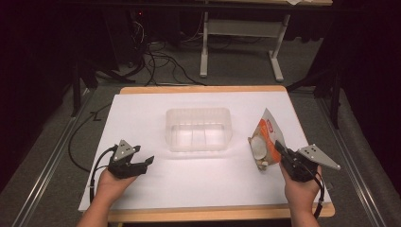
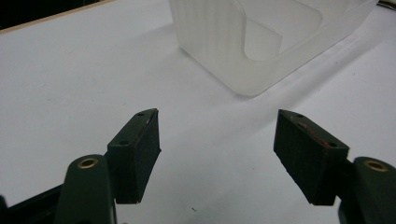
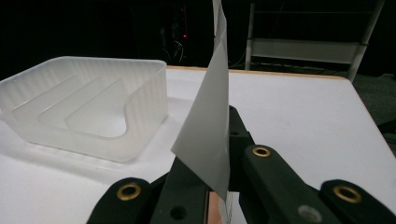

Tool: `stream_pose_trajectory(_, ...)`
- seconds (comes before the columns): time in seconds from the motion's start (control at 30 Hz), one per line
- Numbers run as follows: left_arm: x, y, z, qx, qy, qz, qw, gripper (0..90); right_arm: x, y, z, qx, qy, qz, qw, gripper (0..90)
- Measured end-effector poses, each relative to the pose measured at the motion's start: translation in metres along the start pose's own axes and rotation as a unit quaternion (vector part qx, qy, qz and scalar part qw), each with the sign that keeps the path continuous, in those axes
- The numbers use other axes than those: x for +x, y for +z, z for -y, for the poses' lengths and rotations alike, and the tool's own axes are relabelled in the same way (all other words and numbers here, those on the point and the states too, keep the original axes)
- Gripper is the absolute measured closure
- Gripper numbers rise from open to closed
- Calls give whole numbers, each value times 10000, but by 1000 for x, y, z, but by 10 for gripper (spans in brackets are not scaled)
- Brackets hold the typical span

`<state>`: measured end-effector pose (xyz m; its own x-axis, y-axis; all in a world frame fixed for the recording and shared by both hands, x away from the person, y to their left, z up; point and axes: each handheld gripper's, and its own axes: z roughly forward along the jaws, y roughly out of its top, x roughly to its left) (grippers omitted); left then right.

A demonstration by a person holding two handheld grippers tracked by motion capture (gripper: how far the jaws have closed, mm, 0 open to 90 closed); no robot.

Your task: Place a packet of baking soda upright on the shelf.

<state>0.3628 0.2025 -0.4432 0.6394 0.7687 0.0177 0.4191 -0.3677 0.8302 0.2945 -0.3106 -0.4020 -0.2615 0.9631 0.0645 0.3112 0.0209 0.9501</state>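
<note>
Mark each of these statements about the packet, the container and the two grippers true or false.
1. The right gripper is shut on the orange packet. True.
2. The left gripper holds the clear plastic container. False: its fingers stand open over the white table, apart from the container.
3. The packet lies inside the container. False: it is held up to the right of it.
4. The container has nothing in it. True.

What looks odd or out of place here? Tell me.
Nothing stands out. The pouch stands off the table only because the right gripper is shut on its edge. The bin sits upright; no spills.
</note>
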Motion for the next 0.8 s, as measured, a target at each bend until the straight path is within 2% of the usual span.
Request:
stream_pose_trajectory(0.57,1,-1,0,-58,-1,-35,10000,319,9,-3,-9,-148,-283,11,9995,900)
stream_pose_trajectory(0.8,0,-1,0,-63,11,-39,10000,319,9,-7,-14,-236,-316,7,9992,900)
